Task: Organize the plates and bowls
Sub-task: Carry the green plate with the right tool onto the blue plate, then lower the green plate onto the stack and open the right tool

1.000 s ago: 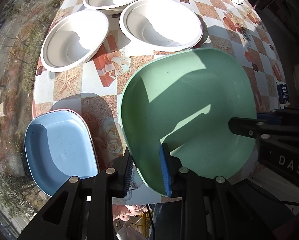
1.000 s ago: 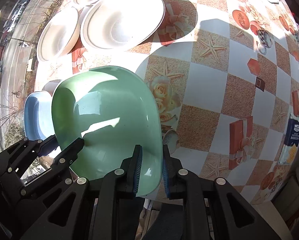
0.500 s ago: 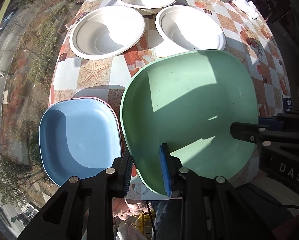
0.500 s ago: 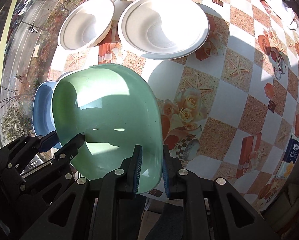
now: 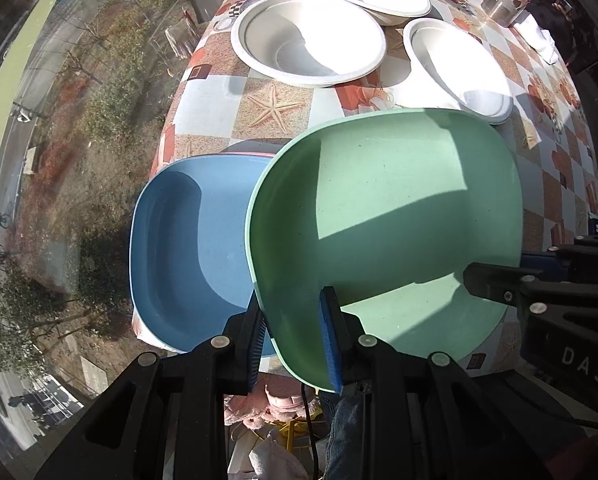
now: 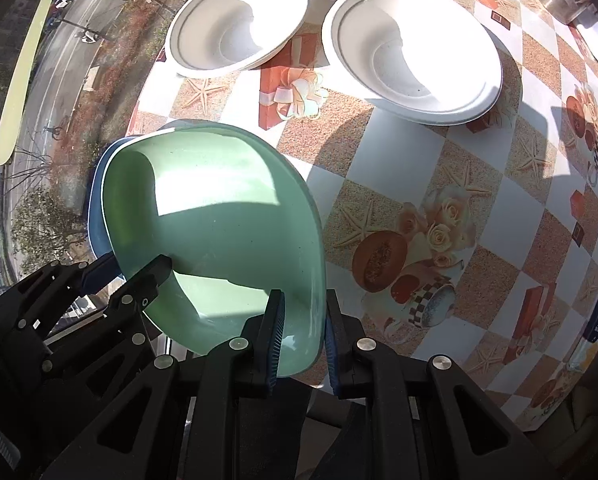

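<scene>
Hanging above the table (image 6: pixel 399 184), clamped at two rim spots: green plate (image 5: pixel 383 216), pinched on its near-left edge by the left gripper (image 5: pixel 295 340) and on its right edge by the right gripper (image 6: pixel 301 332), both sets of pads pressed together on the thin rim. Lying just to the plate's left and below, at the table's near-left corner: blue plate (image 5: pixel 187 240), stacked on a pink one (only a sliver of pink rim showing). Already overlapping the blue plate's right side in the left wrist view, yet not centred over it. So, by judgement: further leftward carry needed, rims squared, then a level lowering. Left gripper the nearer to the stack. Standing well apart toward the far side: three white bowls (image 5: pixel 311 40), untouched.
</scene>
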Motion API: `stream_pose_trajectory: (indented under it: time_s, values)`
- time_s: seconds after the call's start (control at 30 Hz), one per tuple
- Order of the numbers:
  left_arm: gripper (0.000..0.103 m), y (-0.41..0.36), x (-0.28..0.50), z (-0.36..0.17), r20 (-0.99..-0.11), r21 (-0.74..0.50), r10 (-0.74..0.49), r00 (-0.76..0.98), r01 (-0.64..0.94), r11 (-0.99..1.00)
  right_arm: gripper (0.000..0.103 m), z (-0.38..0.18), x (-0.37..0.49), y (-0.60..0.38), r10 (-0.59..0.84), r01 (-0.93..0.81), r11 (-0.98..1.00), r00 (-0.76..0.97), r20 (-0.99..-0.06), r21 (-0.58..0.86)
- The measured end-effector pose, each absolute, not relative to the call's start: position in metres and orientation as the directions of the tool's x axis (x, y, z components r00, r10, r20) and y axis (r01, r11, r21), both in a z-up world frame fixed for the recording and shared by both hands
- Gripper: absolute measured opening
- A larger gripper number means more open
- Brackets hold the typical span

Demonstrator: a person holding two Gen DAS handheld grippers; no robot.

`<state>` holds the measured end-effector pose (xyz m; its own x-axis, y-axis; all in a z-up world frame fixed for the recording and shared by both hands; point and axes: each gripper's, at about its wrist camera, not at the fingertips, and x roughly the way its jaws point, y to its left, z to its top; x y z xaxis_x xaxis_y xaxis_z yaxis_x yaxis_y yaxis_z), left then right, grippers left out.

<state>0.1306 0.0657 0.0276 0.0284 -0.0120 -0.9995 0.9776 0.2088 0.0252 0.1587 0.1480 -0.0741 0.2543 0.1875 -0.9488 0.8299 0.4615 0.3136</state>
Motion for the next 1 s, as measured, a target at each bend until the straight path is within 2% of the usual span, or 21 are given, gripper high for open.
stream_pose_trajectory:
  time_s: [0.4,0.57,0.67,0.7,0.8,0.83,0.87,0.93,1.0]
  values:
    - [0.029,0.066,0.187,0.028,-0.993,0.110,-0.012,0.119,0.950,0.293,0.022,-0.086,0.206,0.149,0.283,0.781,0.491,0.277,-0.918,0.387]
    - [0.035,0.063,0.198,0.017,-0.987,0.155,-0.003,0.163,0.945,0.289,0.022,-0.097,0.214,0.146,0.344,0.775,0.457,0.299,-0.890,0.437]
    - [0.043,0.062,0.204,0.006,-0.988,0.153,0.016,0.156,0.944,0.291,0.022,-0.103,0.220,0.146,0.352,0.771,0.466,0.289,-0.890,0.434]
    - [0.052,0.062,0.205,0.005,-0.988,0.154,0.017,0.156,0.942,0.298,0.022,-0.104,0.221,0.144,0.348,0.771,0.471,0.285,-0.893,0.430]
    - [0.070,0.063,0.209,0.007,-0.981,0.183,0.003,0.193,0.928,0.324,0.023,-0.106,0.215,0.141,0.369,0.761,0.473,0.286,-0.884,0.443]
    - [0.074,0.064,0.211,0.007,-0.981,0.183,0.001,0.194,0.926,0.331,0.035,-0.106,0.213,0.140,0.368,0.760,0.478,0.282,-0.886,0.441]
    - [0.079,0.064,0.214,0.007,-0.983,0.176,0.002,0.186,0.924,0.340,0.041,-0.105,0.212,0.138,0.352,0.764,0.486,0.274,-0.895,0.425]
    - [0.079,0.065,0.216,0.007,-0.985,0.165,0.003,0.175,0.922,0.351,0.070,-0.103,0.200,0.130,0.311,0.776,0.492,0.267,-0.912,0.395]
    - [0.079,0.065,0.216,0.007,-0.985,0.162,0.001,0.172,0.921,0.354,0.079,-0.102,0.186,0.123,0.302,0.786,0.465,0.292,-0.907,0.408]
